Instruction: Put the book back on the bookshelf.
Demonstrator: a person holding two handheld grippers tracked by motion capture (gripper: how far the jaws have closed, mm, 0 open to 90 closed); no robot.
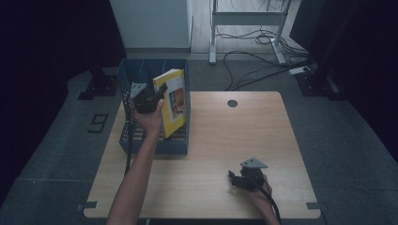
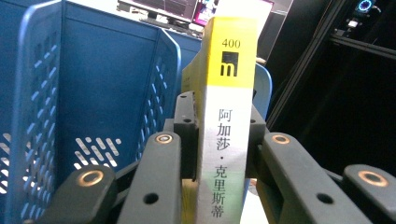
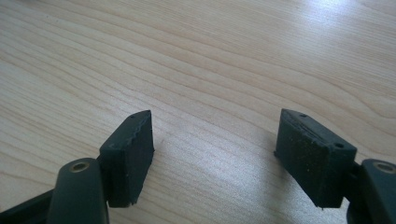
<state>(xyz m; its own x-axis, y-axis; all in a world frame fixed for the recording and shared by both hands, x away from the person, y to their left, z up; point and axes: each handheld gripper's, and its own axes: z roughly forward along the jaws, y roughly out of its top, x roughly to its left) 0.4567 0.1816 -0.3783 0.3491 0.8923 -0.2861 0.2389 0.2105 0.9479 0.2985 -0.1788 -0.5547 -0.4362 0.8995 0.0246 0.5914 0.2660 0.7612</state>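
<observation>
Book [image 2: 227, 107]: your yellow-and-white spine, black characters.
File rack [image 2: 102, 84]: blue, slotted walls.
Table [image 3: 210, 56]: light wood grain.

From above we see our left gripper [image 1: 157, 96] clamped on a yellow paperback book [image 1: 174, 101], held upright over the blue plastic file rack [image 1: 155, 145] at ten o'clock on the pale wooden table [image 1: 211, 140]. Our right gripper [image 1: 233, 179] rests at five o'clock, jaws apart.

The book [image 1: 172, 101] stands in the rack [image 1: 157, 145] at the table's [image 1: 216, 140] left, the right gripper [image 1: 233, 178] resting near its front edge.
</observation>
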